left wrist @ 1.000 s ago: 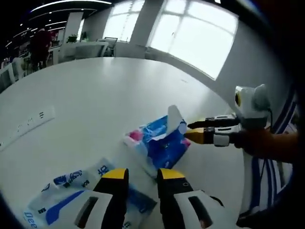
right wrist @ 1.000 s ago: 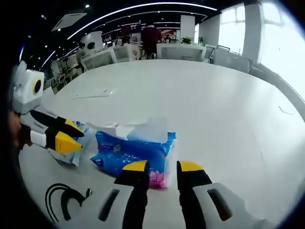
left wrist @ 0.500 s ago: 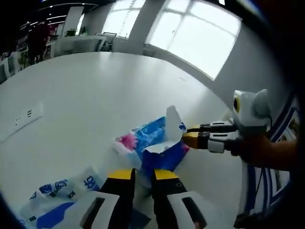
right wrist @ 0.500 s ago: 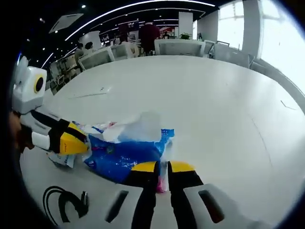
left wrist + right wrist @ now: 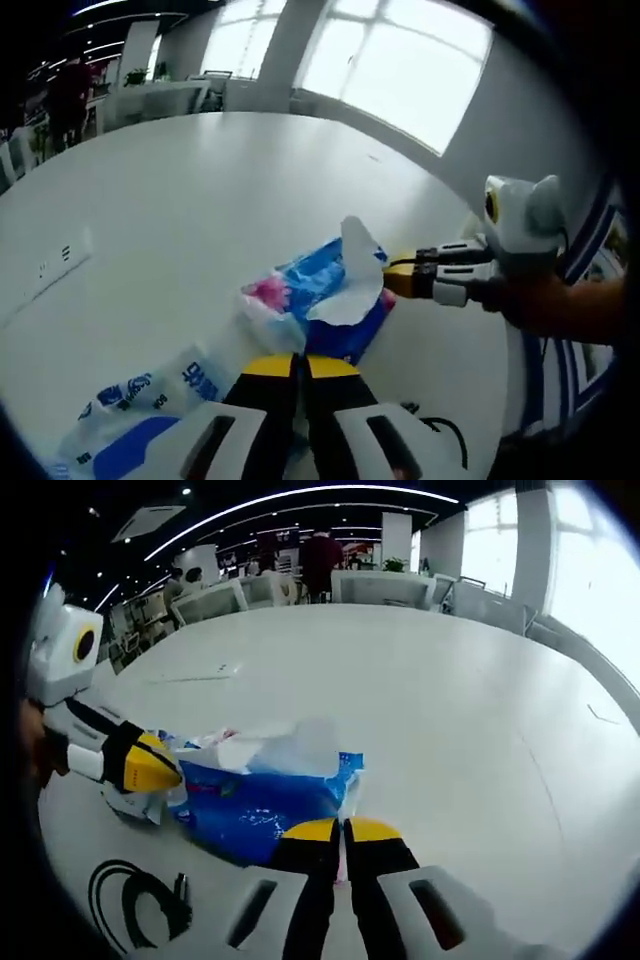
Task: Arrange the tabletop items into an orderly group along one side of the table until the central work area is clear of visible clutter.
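A crinkled blue plastic tissue pack with a pink end (image 5: 325, 300) lies on the large white round desk (image 5: 190, 190), a white tissue sheet (image 5: 358, 268) standing up from its torn top. In the left gripper view the left tongs (image 5: 300, 368) rise from the bottom with their yellow-tipped jaws drawn together at the pack's near end, apparently pinching its wrapper, though the exact contact is hidden behind the tips. Just beside them, toward the lower left, lies a second, white plastic pack with blue printing (image 5: 140, 420), and a thin black cable (image 5: 445, 462) curls on the desk at the lower right. The right tongs (image 5: 392, 278) come in from the right, touching the far end of the blue pack near the tissue sheet. In the right gripper view the right tongs (image 5: 342, 831) show their jaws closed almost flat together on the edge of the blue tissue pack (image 5: 262, 805), with the white sheet (image 5: 285, 750) above it. There the left tongs (image 5: 158, 767) enter from the left at the pack's other end, the white pack (image 5: 135, 802) peeking out beneath them, and the black cable (image 5: 135, 905) lies coiled at the lower left. Beyond the desk (image 5: 400, 670) this view shows office chairs and a standing person in dark red (image 5: 322, 560); the left gripper view instead faces bright windows (image 5: 400, 70).
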`<state>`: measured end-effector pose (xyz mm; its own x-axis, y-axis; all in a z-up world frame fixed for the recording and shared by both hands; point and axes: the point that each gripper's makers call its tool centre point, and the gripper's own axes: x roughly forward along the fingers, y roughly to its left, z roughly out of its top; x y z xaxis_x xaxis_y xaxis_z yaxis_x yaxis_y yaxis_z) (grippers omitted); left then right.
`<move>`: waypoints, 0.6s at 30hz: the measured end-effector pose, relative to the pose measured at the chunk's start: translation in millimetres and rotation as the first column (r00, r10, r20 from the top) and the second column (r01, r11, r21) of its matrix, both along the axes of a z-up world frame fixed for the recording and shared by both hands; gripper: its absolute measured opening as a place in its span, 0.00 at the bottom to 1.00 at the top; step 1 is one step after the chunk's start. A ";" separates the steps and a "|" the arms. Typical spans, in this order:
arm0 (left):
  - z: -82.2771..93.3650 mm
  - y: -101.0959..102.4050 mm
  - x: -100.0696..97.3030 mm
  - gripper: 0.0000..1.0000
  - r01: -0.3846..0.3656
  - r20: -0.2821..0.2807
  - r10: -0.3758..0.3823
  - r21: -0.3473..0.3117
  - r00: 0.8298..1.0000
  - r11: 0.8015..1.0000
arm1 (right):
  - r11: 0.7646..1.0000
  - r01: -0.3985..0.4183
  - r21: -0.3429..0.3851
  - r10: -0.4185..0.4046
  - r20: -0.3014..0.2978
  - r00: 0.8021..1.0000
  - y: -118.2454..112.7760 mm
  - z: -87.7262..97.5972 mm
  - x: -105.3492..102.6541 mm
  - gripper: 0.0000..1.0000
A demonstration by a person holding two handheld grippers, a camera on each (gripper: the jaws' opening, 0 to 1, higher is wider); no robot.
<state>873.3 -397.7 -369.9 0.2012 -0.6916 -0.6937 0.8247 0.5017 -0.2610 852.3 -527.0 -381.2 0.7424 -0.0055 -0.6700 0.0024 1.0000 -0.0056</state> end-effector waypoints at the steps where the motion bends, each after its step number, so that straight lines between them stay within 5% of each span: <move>1: -0.8 1.0 -1.5 0.00 0.007 0.001 -0.007 0.007 1.000 1.000 | 1.000 -0.009 -0.002 0.009 0.000 1.000 1.6 0.3 -0.2 0.00; 18: -15.8 18.5 -15.6 0.02 0.012 0.007 -0.012 0.052 1.000 0.999 | 0.999 -0.047 -0.016 0.047 -0.042 0.998 12.3 -17.4 -4.7 0.01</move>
<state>857.7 -379.2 -385.7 0.1980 -0.6571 -0.7274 0.8324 0.5045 -0.2292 847.7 -514.7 -398.6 0.7136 0.0170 -0.7003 -0.0451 0.9987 -0.0218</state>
